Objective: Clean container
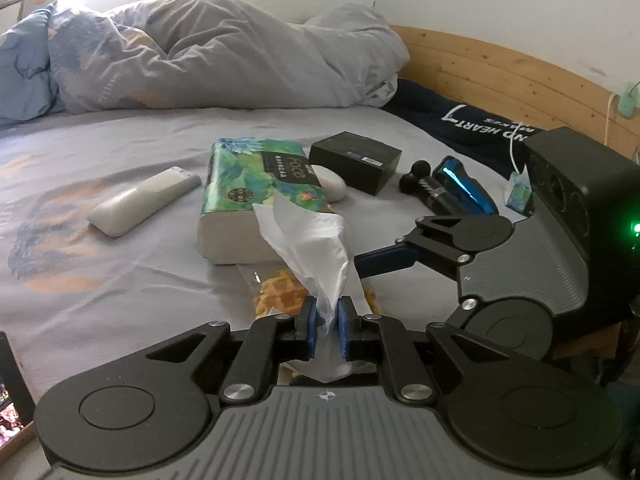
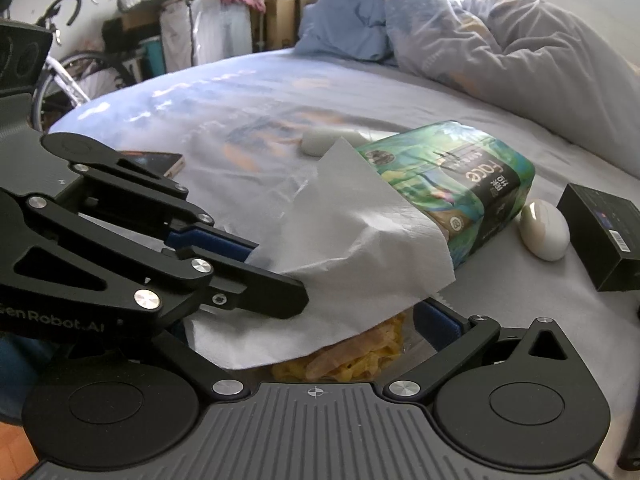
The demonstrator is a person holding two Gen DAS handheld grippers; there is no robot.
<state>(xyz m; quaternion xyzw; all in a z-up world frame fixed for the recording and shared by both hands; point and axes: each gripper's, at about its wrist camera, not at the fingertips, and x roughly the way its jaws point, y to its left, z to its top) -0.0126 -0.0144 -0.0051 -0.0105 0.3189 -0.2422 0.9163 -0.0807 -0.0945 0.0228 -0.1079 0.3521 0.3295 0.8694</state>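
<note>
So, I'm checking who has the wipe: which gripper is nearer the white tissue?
Left. The left gripper pinches the tissue between its fingers; the right gripper sits open just below the tissue's draped edge.

Bed [image 1: 120, 140] with grey sheet, rumpled duvet [image 1: 224, 52], wooden headboard [image 1: 500, 76], white wall [image 1: 520, 0], parked bicycle [image 2: 76, 68]

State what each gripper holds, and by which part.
The left gripper pinches the white tissue by its bunched lower end. Whether the right gripper, hidden under the tissue, holds anything cannot be told.
</note>
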